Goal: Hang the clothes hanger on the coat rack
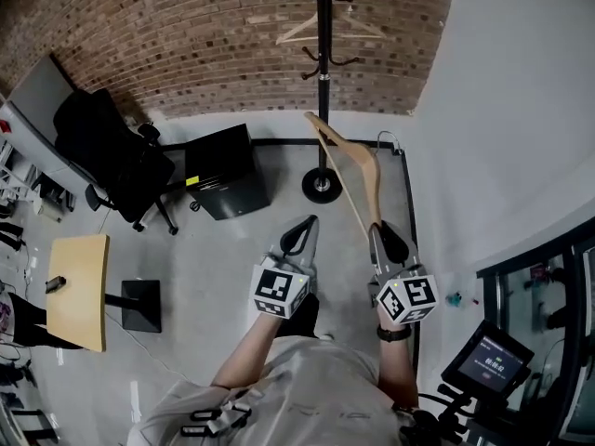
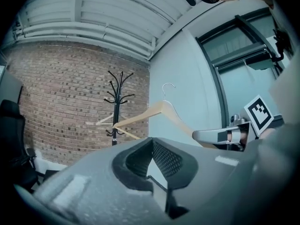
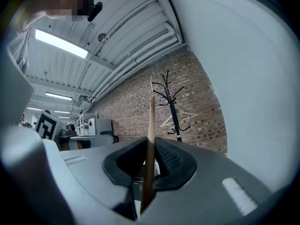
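Note:
A black coat rack [image 1: 322, 63] stands by the brick wall, with one wooden hanger [image 1: 330, 28] hooked on it. My right gripper [image 1: 386, 240] is shut on one arm of a second wooden hanger [image 1: 358, 170], which points up toward the rack, still short of it. In the right gripper view the held hanger [image 3: 151, 139] runs edge-on between the jaws, with the coat rack [image 3: 172, 109] beyond. My left gripper [image 1: 299, 235] is beside it, shut and holding nothing. The left gripper view shows the held hanger [image 2: 159, 110], its metal hook upward, and the coat rack [image 2: 116, 107].
A black office chair [image 1: 116, 161] and a black cabinet [image 1: 223, 170] sit left of the rack's round base [image 1: 322, 186]. A small wooden table [image 1: 79, 291] is at the left. A white wall [image 1: 502, 110] runs close on the right, and a screen device [image 1: 488, 356] is at the lower right.

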`<move>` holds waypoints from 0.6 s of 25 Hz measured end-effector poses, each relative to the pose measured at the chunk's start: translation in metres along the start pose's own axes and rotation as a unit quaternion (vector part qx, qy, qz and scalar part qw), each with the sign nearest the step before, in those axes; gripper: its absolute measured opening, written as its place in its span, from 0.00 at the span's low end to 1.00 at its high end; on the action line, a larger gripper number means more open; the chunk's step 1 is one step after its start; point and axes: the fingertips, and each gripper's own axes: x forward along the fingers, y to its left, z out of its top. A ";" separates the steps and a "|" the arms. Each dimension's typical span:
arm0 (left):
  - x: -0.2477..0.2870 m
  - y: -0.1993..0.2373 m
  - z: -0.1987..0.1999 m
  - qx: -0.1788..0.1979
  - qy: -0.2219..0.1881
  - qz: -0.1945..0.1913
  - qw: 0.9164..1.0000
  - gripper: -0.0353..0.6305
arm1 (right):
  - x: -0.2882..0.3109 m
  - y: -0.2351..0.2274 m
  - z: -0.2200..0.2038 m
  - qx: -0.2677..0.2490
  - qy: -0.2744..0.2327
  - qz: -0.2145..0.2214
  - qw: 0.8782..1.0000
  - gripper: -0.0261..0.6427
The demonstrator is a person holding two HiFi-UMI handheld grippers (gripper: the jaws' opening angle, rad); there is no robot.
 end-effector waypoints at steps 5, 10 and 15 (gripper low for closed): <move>0.066 0.072 0.010 -0.007 -0.017 0.012 1.000 0.05 | 0.082 -0.027 0.017 -0.021 -0.007 0.000 1.000 0.12; 0.133 0.149 0.046 0.002 -0.045 0.027 0.999 0.05 | 0.178 -0.043 0.049 -0.047 -0.008 0.020 0.999 0.12; 0.174 0.211 0.049 -0.005 -0.047 0.035 0.998 0.05 | 0.254 -0.047 0.049 -0.058 0.007 0.050 0.997 0.12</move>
